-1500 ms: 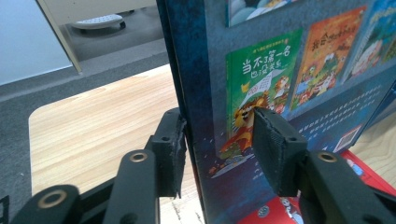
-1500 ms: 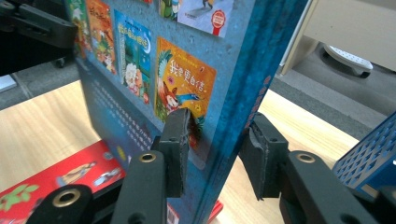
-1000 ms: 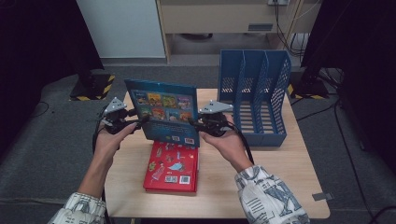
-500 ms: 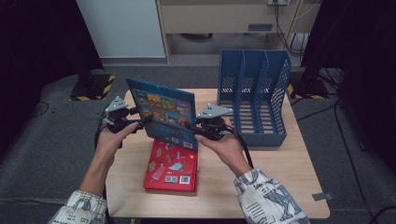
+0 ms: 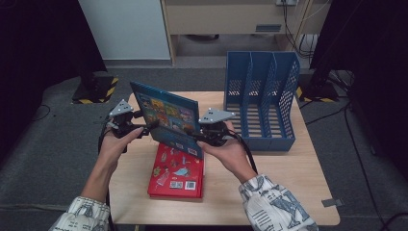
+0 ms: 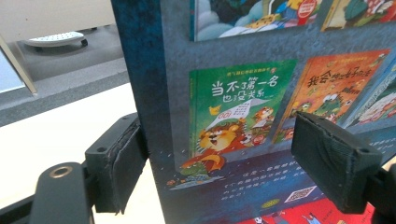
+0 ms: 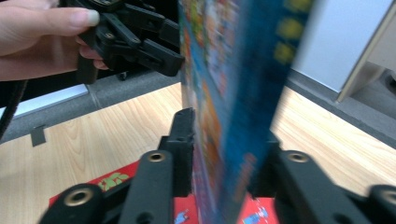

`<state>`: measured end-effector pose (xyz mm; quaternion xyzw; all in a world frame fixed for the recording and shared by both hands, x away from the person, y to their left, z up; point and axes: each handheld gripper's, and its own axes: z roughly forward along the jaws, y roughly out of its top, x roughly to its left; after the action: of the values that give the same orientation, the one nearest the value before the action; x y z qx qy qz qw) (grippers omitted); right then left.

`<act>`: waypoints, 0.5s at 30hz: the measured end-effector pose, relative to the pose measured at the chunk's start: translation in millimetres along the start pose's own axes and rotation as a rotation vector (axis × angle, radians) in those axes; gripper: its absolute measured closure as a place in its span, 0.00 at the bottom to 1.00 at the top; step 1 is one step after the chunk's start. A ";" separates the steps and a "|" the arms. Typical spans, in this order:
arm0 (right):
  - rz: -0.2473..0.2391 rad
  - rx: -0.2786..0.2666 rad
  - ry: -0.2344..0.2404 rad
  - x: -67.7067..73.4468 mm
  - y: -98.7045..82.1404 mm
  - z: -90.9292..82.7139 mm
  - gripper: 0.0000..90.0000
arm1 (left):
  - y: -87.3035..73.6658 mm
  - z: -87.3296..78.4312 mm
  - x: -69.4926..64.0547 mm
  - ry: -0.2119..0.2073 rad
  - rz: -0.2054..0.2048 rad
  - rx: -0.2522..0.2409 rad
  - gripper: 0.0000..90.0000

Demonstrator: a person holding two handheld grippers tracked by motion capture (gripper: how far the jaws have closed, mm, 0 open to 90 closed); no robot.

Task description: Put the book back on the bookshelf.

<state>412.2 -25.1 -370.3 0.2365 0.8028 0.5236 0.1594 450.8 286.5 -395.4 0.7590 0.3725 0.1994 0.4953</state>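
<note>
A blue picture book (image 5: 166, 118) stands upright in the air above a red book (image 5: 178, 168) that lies flat on the table (image 5: 269, 163). My right gripper (image 5: 197, 137) is shut on the blue book's lower right edge; its jaws have just eased a little wider, and in the right gripper view (image 7: 226, 140) both still press on the book (image 7: 233, 70). My left gripper (image 5: 146, 126) is at the book's left edge. Its jaws have just been opening and stand apart (image 6: 229, 161) with the book (image 6: 243, 93) between them, the pads off the cover.
A blue file rack (image 5: 262, 103) with three slots stands at the table's back right. The person's hands and patterned sleeves come in from the bottom. Dark floor surrounds the table, with a cabinet behind it.
The left gripper's jaws have widened around the blue book's edge. The book has tilted, its right edge now lower and nearer the person. Both hands have stayed almost in place.
</note>
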 end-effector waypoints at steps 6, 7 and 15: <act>-0.001 -0.033 0.034 -1.2 10.3 5.5 0.68 | 0.2 0.7 -0.9 -0.004 0.002 0.000 0.20; 0.002 -0.042 0.037 -1.5 12.5 5.7 0.68 | 0.4 1.0 -1.6 -0.007 0.003 0.001 0.20; -0.001 -0.090 0.055 -3.6 36.8 5.2 0.80 | 1.5 3.0 -5.6 -0.027 0.011 0.005 0.20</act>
<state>425.6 -10.6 -338.7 0.2140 0.7828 0.5653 0.1478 449.8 280.1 -394.9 0.7651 0.3620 0.1912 0.4971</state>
